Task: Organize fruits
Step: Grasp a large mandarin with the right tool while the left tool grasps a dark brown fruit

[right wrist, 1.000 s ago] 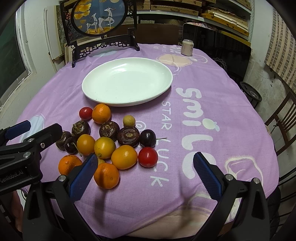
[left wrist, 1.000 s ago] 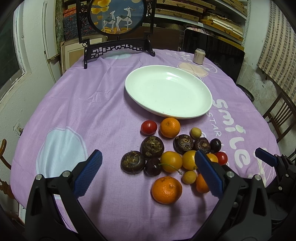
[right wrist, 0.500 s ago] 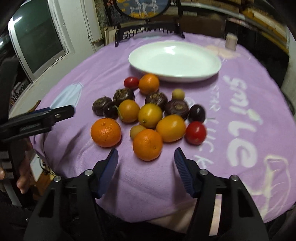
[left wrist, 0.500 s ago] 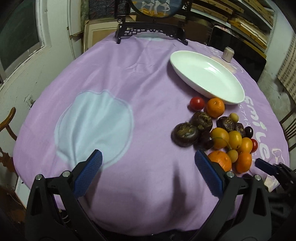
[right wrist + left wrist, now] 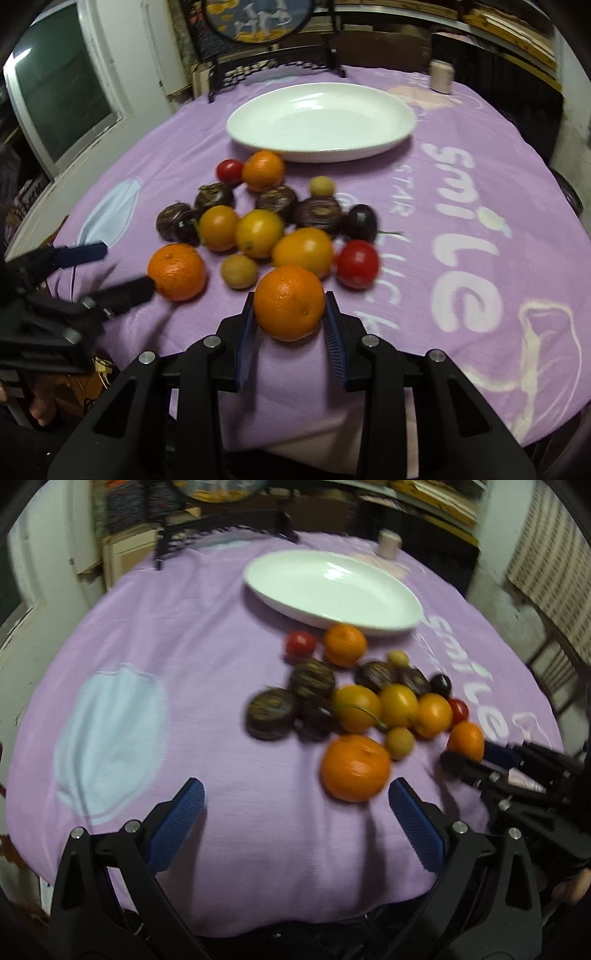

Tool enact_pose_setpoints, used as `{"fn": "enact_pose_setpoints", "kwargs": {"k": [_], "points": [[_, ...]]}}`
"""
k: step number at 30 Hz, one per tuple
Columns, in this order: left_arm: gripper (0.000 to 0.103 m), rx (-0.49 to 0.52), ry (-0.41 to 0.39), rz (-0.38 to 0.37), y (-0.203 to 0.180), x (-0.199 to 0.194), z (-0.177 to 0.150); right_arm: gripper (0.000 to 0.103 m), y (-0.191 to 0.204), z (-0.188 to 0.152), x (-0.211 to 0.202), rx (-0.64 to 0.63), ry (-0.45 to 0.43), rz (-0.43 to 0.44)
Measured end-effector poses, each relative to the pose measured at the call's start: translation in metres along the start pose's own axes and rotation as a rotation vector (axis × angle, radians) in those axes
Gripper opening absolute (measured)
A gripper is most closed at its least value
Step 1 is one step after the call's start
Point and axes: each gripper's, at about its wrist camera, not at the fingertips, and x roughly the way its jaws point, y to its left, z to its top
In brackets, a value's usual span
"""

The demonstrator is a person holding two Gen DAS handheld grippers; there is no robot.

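Observation:
A pile of fruit lies on the purple cloth in front of an empty white plate: tangerines, yellow-orange fruits, dark round ones and red tomatoes. My right gripper has its blue pads on both sides of the nearest tangerine, which also shows in the left wrist view. My left gripper is open and empty, just short of another tangerine at the pile's near left.
A dark framed round picture stand stands behind the plate. A small beige can sits at the far right of the table. A window, shelves and a wooden chair surround the round table.
My right gripper has moved forward and narrowed its jaws around the nearest tangerine. My left gripper has swung back right toward the pile, still wide open.

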Motion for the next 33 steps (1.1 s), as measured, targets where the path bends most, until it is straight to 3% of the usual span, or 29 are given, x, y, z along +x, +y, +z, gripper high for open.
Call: {"fn": "enact_pose_setpoints", "kwargs": {"k": [4, 7, 10, 12, 14, 17, 19, 23, 26, 27, 28, 30, 33], "points": [[0.101, 0.015, 0.016, -0.005, -0.007, 0.006, 0.005, 0.036, -0.015, 0.000, -0.009, 0.049, -0.031, -0.010], [0.101, -0.031, -0.007, -0.007, 0.012, 0.002, 0.015, 0.036, -0.026, -0.002, -0.016, 0.080, -0.044, -0.015], [0.101, -0.071, -0.004, -0.057, 0.036, -0.001, 0.021, 0.036, -0.033, -0.002, -0.019, 0.099, -0.044, -0.012], [0.101, -0.090, -0.032, 0.019, 0.054, -0.006, 0.024, 0.036, -0.035, -0.004, -0.020, 0.101, -0.043, -0.008], [0.101, -0.066, -0.026, 0.062, 0.063, -0.005, 0.023, 0.036, -0.035, -0.004, -0.020, 0.103, -0.039, 0.001], [0.101, 0.006, 0.014, 0.002, 0.055, 0.012, 0.022, 0.036, -0.032, -0.003, -0.015, 0.099, -0.023, 0.018], [0.101, 0.048, 0.041, 0.008, 0.045, 0.030, 0.023, 0.036, -0.029, -0.003, -0.014, 0.095, -0.014, 0.029], [0.100, 0.071, -0.013, -0.003, 0.036, 0.050, 0.034, 0.037, -0.027, -0.003, -0.017, 0.091, -0.018, 0.018], [0.074, 0.119, -0.042, 0.018, 0.022, 0.054, 0.040, 0.037, -0.028, -0.003, -0.019, 0.098, -0.017, 0.011], [0.057, 0.135, -0.049, 0.003, 0.017, 0.053, 0.040, 0.037, -0.028, -0.003, -0.019, 0.098, -0.016, 0.010], [0.049, 0.149, -0.054, -0.002, 0.012, 0.052, 0.040, 0.037, -0.028, -0.003, -0.019, 0.098, -0.014, 0.008], [0.041, 0.153, -0.057, -0.014, 0.008, 0.049, 0.037, 0.037, -0.027, -0.002, -0.017, 0.096, -0.010, 0.008], [0.041, 0.108, -0.047, -0.044, 0.013, 0.041, 0.032, 0.037, -0.025, 0.000, -0.017, 0.086, -0.005, 0.009]]}}
